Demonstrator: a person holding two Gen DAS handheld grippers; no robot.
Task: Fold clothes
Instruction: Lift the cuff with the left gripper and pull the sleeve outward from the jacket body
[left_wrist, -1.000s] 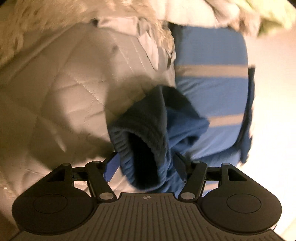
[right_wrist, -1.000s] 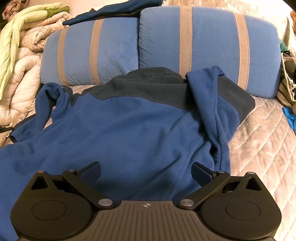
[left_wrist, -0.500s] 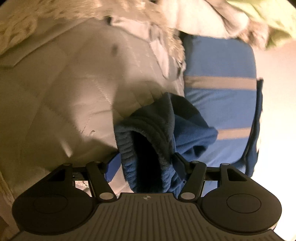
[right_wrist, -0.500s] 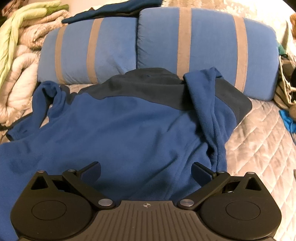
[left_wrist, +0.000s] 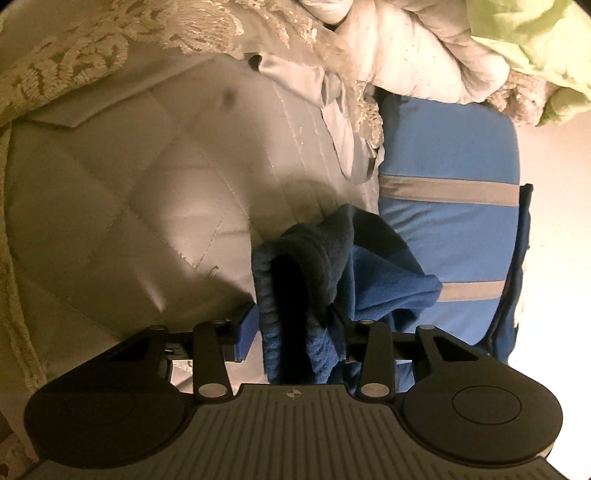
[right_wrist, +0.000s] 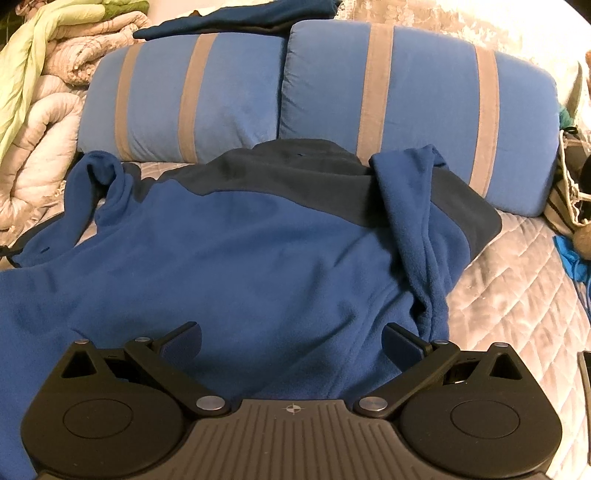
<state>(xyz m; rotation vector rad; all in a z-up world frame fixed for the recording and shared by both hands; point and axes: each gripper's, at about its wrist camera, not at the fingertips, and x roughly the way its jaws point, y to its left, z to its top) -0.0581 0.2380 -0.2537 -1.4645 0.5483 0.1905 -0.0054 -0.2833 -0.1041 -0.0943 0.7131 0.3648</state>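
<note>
A blue fleece jacket (right_wrist: 258, 251) with a dark navy yoke lies spread on the bed, its right sleeve (right_wrist: 413, 229) folded in over the body. In the left wrist view its ribbed sleeve cuff (left_wrist: 291, 295) stands between the fingers of my left gripper (left_wrist: 293, 325). The jaws are closing, and both pads touch the cuff's sides and squeeze it narrower. My right gripper (right_wrist: 291, 330) hovers open over the lower body of the fleece, with nothing pinched between its fingers.
Two blue pillows with tan stripes (right_wrist: 417, 92) lean at the head of the quilted grey bedspread (right_wrist: 517, 295). Rolled quilts and a green blanket (right_wrist: 37, 92) pile up at the left. A dark garment (right_wrist: 240, 18) lies on top of the pillows, and a bag (right_wrist: 569, 184) sits at the right.
The left jaws have drawn in against the sleeve cuff, which now looks narrower. The left view has tilted a little. The right gripper has stayed put and open.
</note>
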